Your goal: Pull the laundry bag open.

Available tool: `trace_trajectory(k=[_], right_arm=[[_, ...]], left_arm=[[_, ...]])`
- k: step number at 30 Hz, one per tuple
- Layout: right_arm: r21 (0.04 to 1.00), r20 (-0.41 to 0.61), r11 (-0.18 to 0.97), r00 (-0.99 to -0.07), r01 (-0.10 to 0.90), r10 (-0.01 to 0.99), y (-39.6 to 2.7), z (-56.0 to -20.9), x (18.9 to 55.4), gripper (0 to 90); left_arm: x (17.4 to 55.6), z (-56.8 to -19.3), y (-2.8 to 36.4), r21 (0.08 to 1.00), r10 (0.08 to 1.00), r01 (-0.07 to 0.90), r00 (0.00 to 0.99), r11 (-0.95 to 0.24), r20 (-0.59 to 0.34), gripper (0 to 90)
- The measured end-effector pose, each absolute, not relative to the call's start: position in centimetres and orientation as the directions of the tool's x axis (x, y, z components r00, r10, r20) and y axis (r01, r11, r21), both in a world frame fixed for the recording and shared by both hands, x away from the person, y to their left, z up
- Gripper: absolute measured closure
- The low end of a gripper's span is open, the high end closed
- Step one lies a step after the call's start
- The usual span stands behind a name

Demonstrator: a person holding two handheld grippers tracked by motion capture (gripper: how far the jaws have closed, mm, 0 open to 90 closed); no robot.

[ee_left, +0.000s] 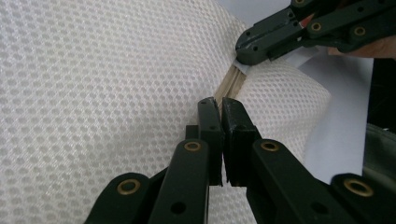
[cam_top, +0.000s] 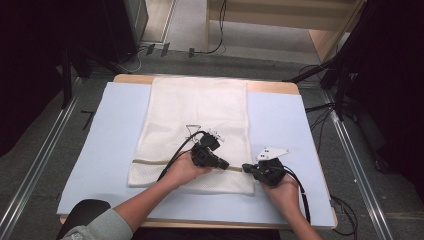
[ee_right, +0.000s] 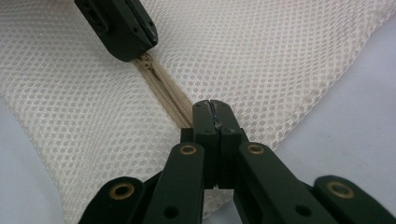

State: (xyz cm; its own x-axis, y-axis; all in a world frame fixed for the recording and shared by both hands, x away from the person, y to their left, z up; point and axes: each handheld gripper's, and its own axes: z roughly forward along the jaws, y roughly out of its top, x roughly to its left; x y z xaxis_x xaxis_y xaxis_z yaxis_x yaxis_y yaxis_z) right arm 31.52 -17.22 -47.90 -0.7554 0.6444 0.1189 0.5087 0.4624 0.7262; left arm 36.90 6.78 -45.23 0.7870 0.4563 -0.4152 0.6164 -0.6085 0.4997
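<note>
We hold the white mesh laundry bag (cam_top: 197, 130) at the middle of the pale blue table mat (cam_top: 110, 145); our left gripper (ee_left: 220, 105) pinches its beige zipper (ee_right: 166, 91) at five o'clock on the bag; our right gripper (ee_right: 211, 108) clamps the zipper's end; pull steadily along the track, keeping it taut; the mesh lies flat, honeycombed.
</note>
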Motion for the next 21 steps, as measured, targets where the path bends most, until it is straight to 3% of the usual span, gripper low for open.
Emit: trace_trajectory(k=[21], right_arm=[[0.734,0.133,0.452,-0.760,0.507,0.637,-17.44,-48.03,31.59,90.0]], left_arm=[[37.06,-45.04,7.42,0.509,0.437,0.625,0.780,-0.592,-0.449,89.0]])
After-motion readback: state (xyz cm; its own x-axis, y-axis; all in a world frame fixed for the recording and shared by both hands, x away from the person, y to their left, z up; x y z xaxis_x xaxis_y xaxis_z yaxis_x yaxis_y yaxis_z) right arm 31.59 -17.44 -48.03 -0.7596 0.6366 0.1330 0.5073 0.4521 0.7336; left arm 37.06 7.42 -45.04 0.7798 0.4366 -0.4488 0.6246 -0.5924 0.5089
